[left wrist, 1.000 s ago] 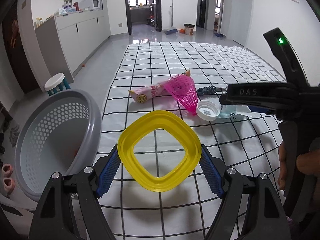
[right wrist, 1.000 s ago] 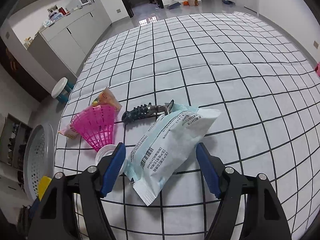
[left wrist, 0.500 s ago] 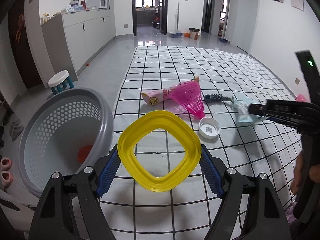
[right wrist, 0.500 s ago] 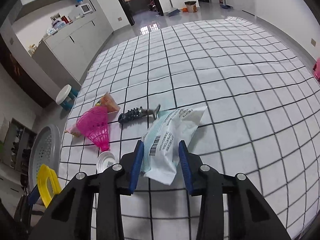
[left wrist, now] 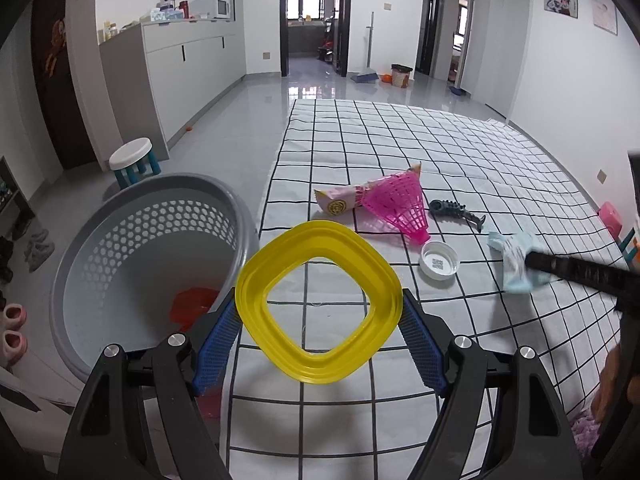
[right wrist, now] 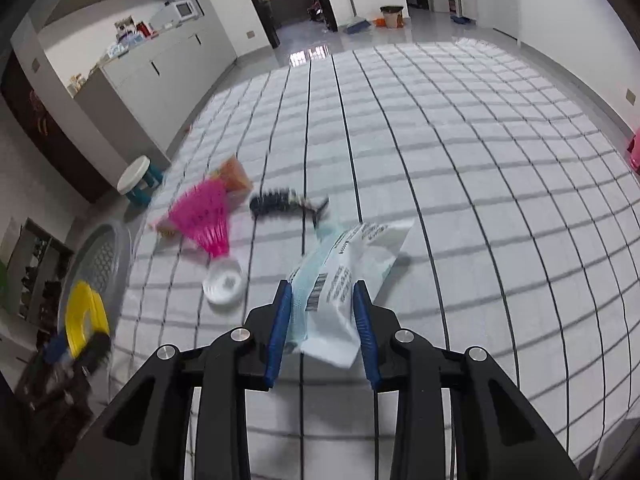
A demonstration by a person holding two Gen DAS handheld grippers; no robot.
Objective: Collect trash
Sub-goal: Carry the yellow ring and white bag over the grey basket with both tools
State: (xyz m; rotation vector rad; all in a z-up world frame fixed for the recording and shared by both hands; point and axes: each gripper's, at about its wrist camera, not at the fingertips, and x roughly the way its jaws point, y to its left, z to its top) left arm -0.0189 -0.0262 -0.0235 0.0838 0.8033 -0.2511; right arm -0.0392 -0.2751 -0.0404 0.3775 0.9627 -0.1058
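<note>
A white sheet with a black grid (left wrist: 400,152) covers the floor. On it lie a pink mesh plastic cone (left wrist: 400,204) over a pale snack wrapper (left wrist: 340,202), a dark grey toy fish skeleton (left wrist: 454,212) and a round white lid (left wrist: 439,265). A grey perforated plastic basket (left wrist: 96,248) stands just beside the sheet's edge.

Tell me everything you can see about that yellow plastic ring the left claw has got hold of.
The yellow plastic ring is a glossy, rounded-square frame with a wide open centre and stepped ridges around its rim, like a lid surround. The left claw is shut on it, blue ribbed pads pressing two opposite corners, so it sits diamond-wise and tilted. It hangs above the checked white cloth, beside the grey perforated basket.
</note>
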